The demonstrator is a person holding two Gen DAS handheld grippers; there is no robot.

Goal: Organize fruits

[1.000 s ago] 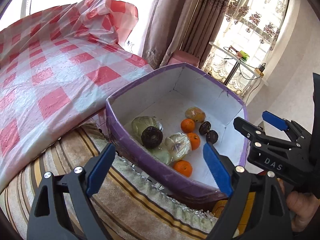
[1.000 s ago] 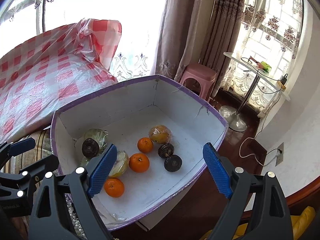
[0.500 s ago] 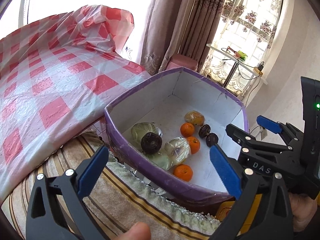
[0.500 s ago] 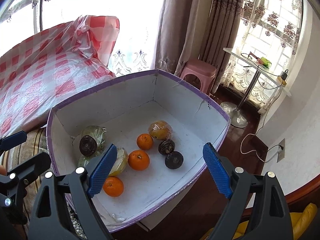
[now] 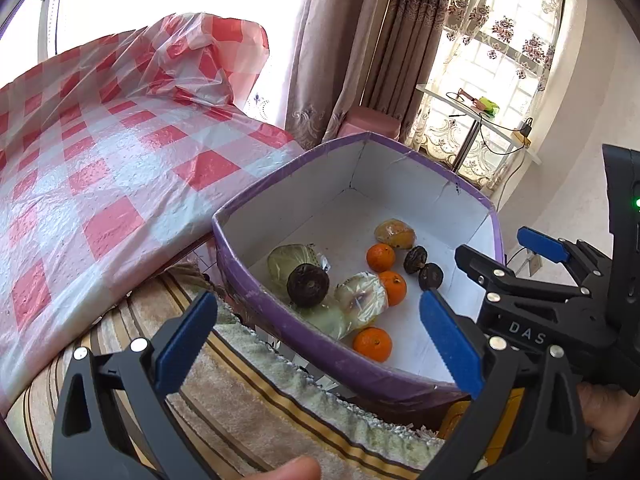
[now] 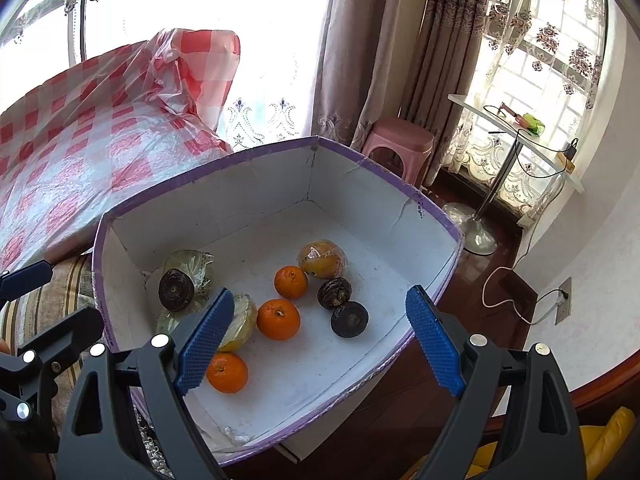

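A purple-rimmed white box (image 6: 276, 208) (image 5: 256, 280) holds the fruit: three oranges (image 6: 278, 319), three dark round fruits (image 6: 349, 319), several green ones wrapped in plastic (image 6: 188, 266) and a wrapped yellow-orange one (image 6: 322, 259). My left gripper (image 5: 316, 342) is open and empty, above the box's near rim. My right gripper (image 6: 320, 336) is open and empty, hovering over the box. The right gripper's body shows in the left wrist view (image 5: 552, 300).
A table with a red-and-white checked plastic cloth (image 5: 100, 168) stands left of the box. A striped towel (image 5: 280, 412) lies under the box. A pink stool (image 6: 398, 148), curtains and a small white side table (image 6: 516, 136) stand behind. Dark wood floor lies at the right.
Both grippers have shifted a little; the box sits slightly lower and nearer in the left wrist view. A fingertip now shows at the bottom of the left wrist view. The fruit has not moved.
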